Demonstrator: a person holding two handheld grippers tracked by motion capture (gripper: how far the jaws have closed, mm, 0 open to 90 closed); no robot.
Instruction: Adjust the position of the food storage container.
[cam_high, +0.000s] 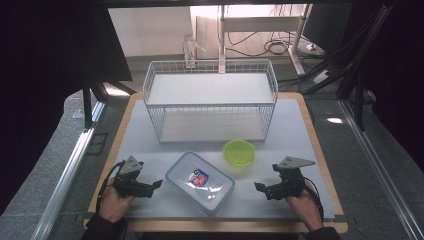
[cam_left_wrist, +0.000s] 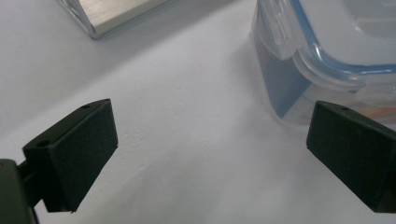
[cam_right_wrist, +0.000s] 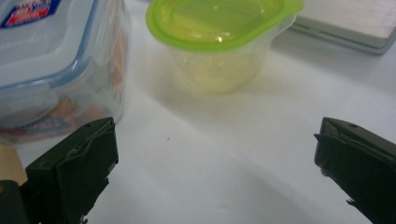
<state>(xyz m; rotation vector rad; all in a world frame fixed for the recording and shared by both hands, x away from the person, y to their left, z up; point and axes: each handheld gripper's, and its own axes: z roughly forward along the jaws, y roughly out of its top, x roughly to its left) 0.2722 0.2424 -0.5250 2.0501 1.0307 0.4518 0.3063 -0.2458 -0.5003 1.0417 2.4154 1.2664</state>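
- One clear rectangular container (cam_high: 200, 182) with a blue-sealed lid lies at the table's (cam_high: 295, 125) near centre, between the two grippers.
- One round cup with a green lid (cam_high: 239, 152) stands just beside its far right corner.
- One white wire basket (cam_high: 210, 100) sits farther back.
- Left gripper (cam_high: 156, 184): jaws apart, nothing between them, beside the container.
- Right gripper (cam_high: 259, 187): jaws apart, nothing between them.
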